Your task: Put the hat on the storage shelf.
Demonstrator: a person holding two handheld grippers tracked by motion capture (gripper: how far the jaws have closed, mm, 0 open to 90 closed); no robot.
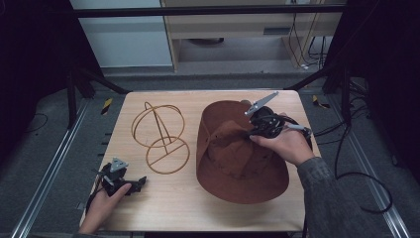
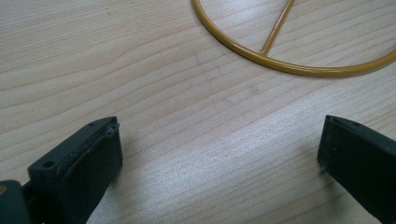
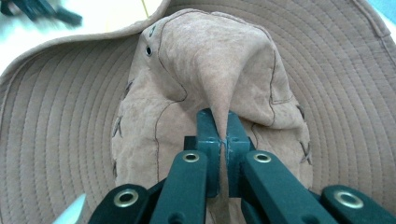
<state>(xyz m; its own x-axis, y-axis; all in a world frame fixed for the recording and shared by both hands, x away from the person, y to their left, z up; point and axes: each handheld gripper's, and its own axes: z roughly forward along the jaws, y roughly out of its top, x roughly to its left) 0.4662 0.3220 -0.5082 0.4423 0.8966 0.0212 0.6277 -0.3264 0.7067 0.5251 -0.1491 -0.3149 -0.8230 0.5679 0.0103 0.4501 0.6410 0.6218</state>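
Left gripper (image 1: 140, 182) resting on table (image 1: 198, 208), jaws apart, wire stand (image 1: 161, 136) just ahead. Right gripper (image 3: 223, 140) clamped on pinched crown of hat (image 3: 224, 70).

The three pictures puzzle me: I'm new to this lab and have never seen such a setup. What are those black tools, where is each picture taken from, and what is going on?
A person sits at a wooden table and holds a hand tool with two black jaws in each hand. The wide picture comes from a fixed camera overhead. The other two come from small cameras riding on the tools, looking along the jaws.

On the table stand a golden wire hat stand and a brown wide-brimmed hat.

The right gripper is shut, pinching a fold of the hat's crown. The left gripper rests near the table's front edge, jaws wide apart with nothing between them; the stand's ring base lies just beyond.
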